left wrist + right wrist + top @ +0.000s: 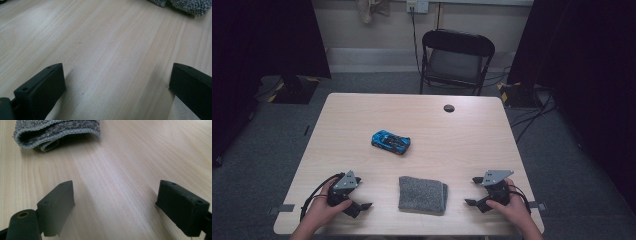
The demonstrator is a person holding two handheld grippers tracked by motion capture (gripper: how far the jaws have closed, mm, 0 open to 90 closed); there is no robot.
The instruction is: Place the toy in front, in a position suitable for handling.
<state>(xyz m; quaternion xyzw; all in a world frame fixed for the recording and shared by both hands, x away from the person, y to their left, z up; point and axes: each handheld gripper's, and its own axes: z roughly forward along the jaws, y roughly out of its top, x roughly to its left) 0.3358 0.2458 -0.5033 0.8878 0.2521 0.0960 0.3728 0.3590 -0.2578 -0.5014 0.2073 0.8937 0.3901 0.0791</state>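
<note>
I hold both hands low at the near edge of the tabletop [422,115], forearms coming in from the bottom. The left tongs [362,206] and the right tongs [472,192] each point inward toward the folded grey towel [423,194], which lies between them — near, not touching. Both sets of jaws stand spread over bare wood, nothing between them. A blue toy car [390,141] sits farther out, mid-tabletop.

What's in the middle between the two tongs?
In the high view, a folded grey towel lies on the table between the left tongs and right tongs, touching neither.
</note>
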